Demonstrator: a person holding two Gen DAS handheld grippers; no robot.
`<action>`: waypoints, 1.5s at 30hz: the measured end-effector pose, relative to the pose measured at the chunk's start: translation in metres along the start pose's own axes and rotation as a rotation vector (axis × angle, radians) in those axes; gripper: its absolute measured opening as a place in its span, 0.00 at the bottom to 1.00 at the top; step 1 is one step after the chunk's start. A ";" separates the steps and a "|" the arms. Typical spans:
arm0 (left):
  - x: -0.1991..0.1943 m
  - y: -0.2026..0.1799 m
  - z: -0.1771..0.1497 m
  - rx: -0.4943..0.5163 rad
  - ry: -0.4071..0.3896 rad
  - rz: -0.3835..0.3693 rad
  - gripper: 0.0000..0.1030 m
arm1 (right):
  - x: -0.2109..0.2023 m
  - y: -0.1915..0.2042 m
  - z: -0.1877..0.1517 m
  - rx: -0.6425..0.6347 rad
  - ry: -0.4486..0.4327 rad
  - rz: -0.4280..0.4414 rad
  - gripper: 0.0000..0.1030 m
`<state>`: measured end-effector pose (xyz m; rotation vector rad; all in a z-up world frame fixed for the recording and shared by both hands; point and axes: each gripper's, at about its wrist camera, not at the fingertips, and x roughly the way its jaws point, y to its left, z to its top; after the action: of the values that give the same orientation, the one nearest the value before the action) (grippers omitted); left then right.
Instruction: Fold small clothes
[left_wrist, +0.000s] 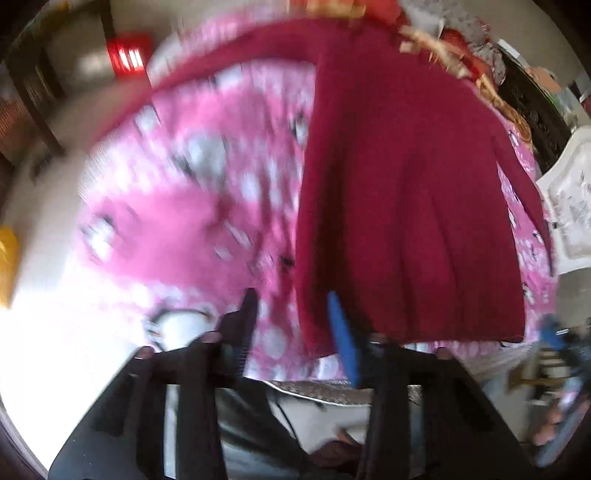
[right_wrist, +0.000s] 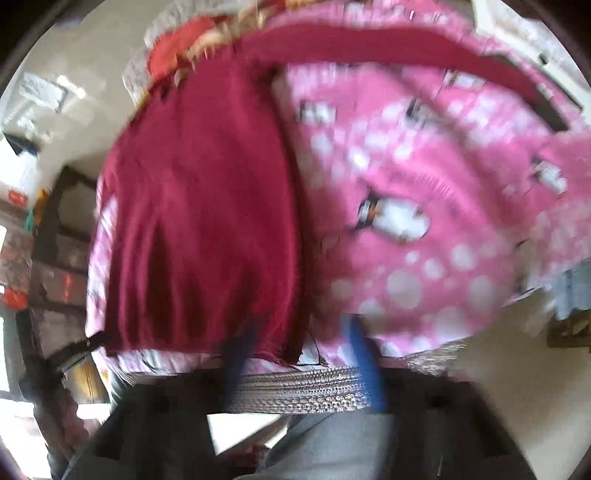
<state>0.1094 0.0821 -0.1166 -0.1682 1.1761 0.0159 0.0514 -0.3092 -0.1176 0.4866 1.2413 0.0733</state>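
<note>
Left gripper (left_wrist: 291, 317): jaws apart, nothing between them, over the near hem's corner.
Right gripper (right_wrist: 299, 354): jaws apart, empty, at the hem's other corner; likely both poised at the corners to square the fold.
Maroon garment (left_wrist: 406, 192): flat on pink spotted blanket (left_wrist: 192, 192), running toward 12 o'clock; knit-like, faintly creased, one sleeve (left_wrist: 221, 62) stretched toward 10 o'clock.
</note>
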 end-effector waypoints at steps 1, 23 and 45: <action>-0.015 -0.009 0.000 0.027 -0.058 0.026 0.55 | -0.014 0.002 0.001 -0.007 -0.051 -0.003 0.74; -0.008 -0.243 0.069 0.302 -0.020 -0.242 0.58 | -0.029 -0.093 0.102 0.336 -0.223 0.365 0.68; 0.043 -0.271 0.094 0.295 0.055 -0.238 0.58 | 0.039 -0.259 0.190 0.817 -0.334 0.369 0.30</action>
<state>0.2390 -0.1755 -0.0877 -0.0467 1.1929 -0.3721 0.1854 -0.5891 -0.2098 1.3765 0.7992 -0.2080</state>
